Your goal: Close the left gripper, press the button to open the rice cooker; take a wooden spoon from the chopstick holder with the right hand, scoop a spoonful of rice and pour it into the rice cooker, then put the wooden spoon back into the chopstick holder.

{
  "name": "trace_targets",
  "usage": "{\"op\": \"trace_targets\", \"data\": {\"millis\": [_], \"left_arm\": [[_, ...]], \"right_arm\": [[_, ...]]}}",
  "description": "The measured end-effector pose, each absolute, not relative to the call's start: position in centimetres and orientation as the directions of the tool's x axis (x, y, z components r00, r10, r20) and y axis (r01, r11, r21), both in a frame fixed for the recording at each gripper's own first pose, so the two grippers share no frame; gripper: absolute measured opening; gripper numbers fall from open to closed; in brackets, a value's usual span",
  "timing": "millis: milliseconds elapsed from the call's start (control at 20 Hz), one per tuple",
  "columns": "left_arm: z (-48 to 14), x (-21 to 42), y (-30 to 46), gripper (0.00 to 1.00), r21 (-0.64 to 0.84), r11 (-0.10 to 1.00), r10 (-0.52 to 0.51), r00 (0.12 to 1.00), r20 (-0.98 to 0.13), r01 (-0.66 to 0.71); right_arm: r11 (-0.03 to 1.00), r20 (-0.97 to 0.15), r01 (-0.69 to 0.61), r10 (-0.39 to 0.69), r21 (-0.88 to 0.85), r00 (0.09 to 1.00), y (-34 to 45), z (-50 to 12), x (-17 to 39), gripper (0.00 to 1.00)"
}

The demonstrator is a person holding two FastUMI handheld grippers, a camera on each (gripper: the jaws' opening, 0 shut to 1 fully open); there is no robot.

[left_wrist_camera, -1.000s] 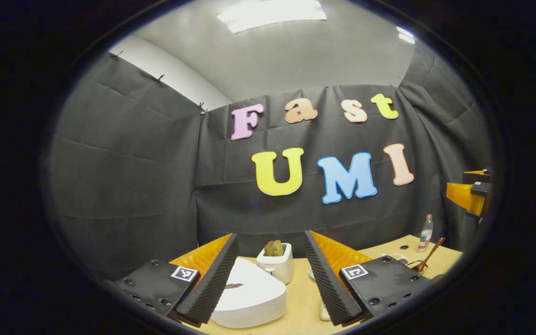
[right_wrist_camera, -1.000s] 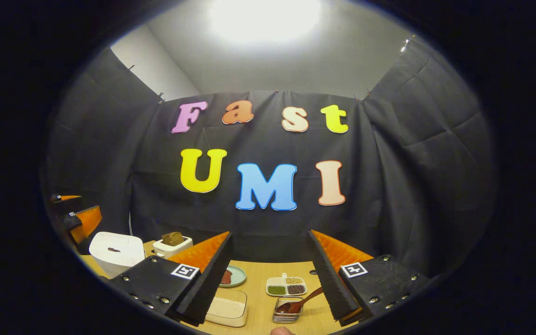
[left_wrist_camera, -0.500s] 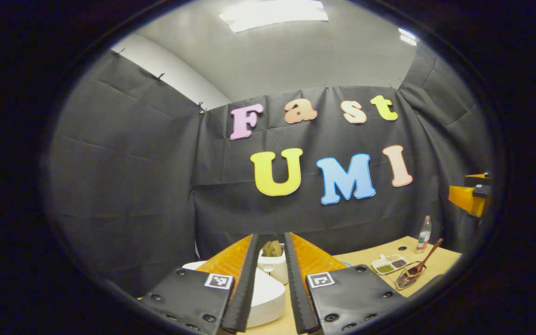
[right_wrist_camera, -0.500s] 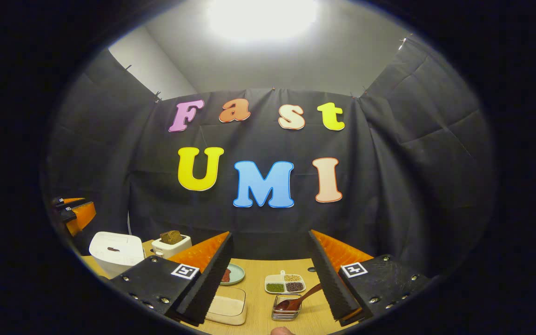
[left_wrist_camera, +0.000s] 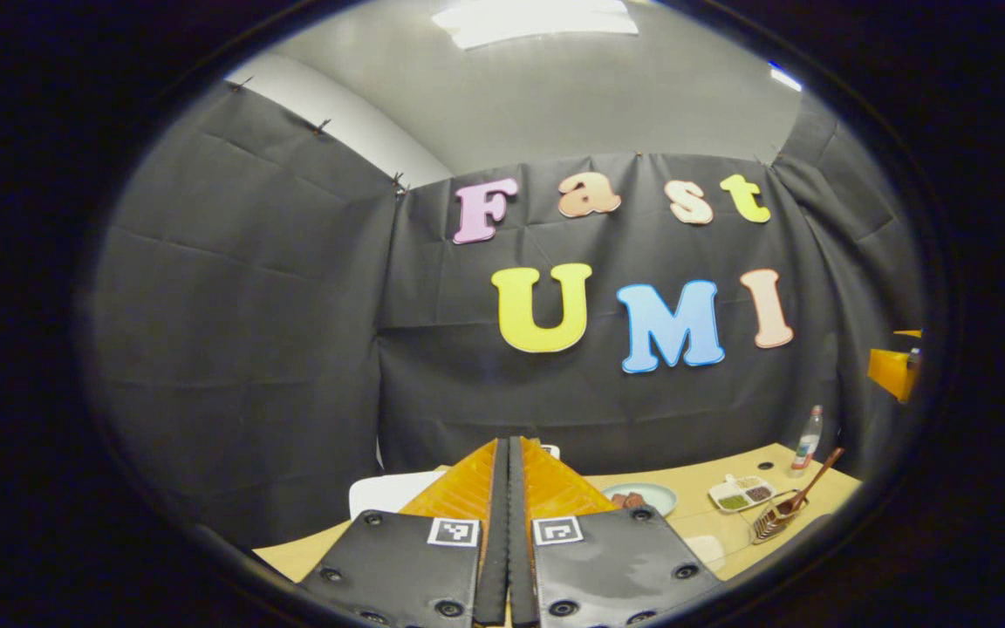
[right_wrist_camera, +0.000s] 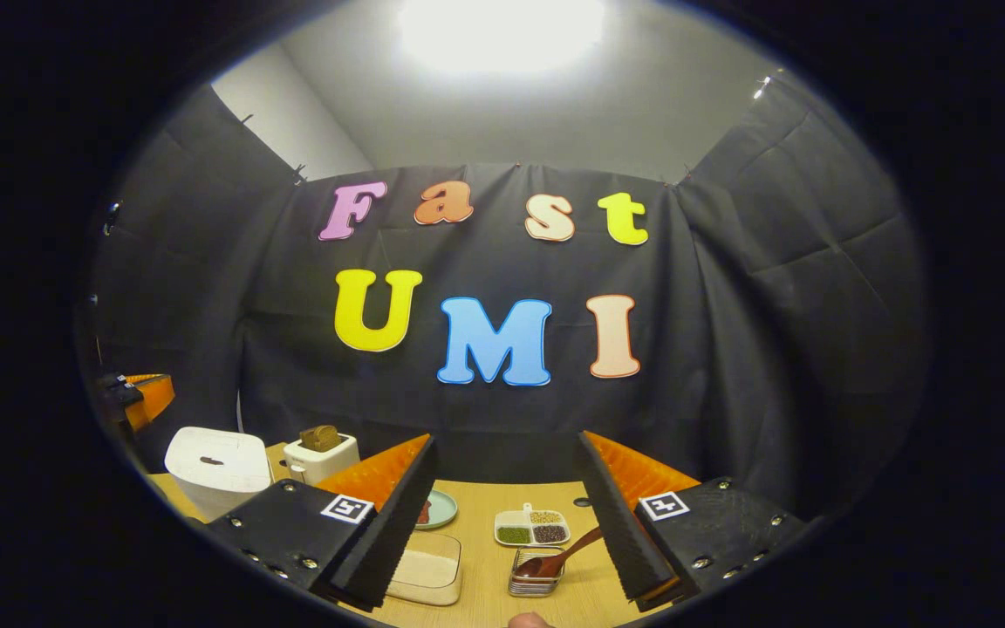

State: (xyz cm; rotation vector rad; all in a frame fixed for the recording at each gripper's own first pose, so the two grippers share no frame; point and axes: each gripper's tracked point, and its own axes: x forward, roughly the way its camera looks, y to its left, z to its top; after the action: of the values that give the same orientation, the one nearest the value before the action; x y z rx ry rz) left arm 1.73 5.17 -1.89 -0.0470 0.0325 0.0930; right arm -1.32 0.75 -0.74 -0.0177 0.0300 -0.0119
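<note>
now, left gripper (left_wrist_camera: pixel 508 453): the orange-and-black two-finger tool has its ridged pads pressed flat together with nothing between them; a second ago they stood wide apart, half a second ago only a narrow gap was left.
right gripper (right_wrist_camera: pixel 507 453): its fingers are spread wide and empty, much as a second ago, hovering above the table.
what this means: the closing step looks done, so the button press is likely next.
white boxy rice cooker (right_wrist_camera: pixel 219 467): lid down, on the light wooden table (right_wrist_camera: pixel 485 571) at its left end, beside a white toaster (right_wrist_camera: pixel 319 455); in the left gripper view its corner (left_wrist_camera: pixel 385 493) peeks out just left of the closed fingers.
brown wooden spoon (right_wrist_camera: pixel 559 558): leaning in the small wire chopstick holder (right_wrist_camera: pixel 533 583), untouched, just ahead of the right fingers.
clear tub of rice (right_wrist_camera: pixel 428 571): near the holder.
</note>
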Motion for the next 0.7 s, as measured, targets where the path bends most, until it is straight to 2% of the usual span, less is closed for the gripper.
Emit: {"op": "trace_targets", "data": {"millis": [400,700], "left_arm": [[-6.7,4.8,9.7,0.08,-0.097,0.984,0.136,0.981,-0.136,-0.150],[-12.9,7.1,10.9,0.11,-0.145,0.978,0.108,0.958,-0.266,-0.151]], "right_arm": [[0.997,-0.057,0.056,-0.059,-0.043,0.997,0.3,-1.3,-1.8,0.95],[0.993,-0.082,0.093,-0.099,-0.076,0.992,-0.2,-2.1,-2.0,0.95]]}}
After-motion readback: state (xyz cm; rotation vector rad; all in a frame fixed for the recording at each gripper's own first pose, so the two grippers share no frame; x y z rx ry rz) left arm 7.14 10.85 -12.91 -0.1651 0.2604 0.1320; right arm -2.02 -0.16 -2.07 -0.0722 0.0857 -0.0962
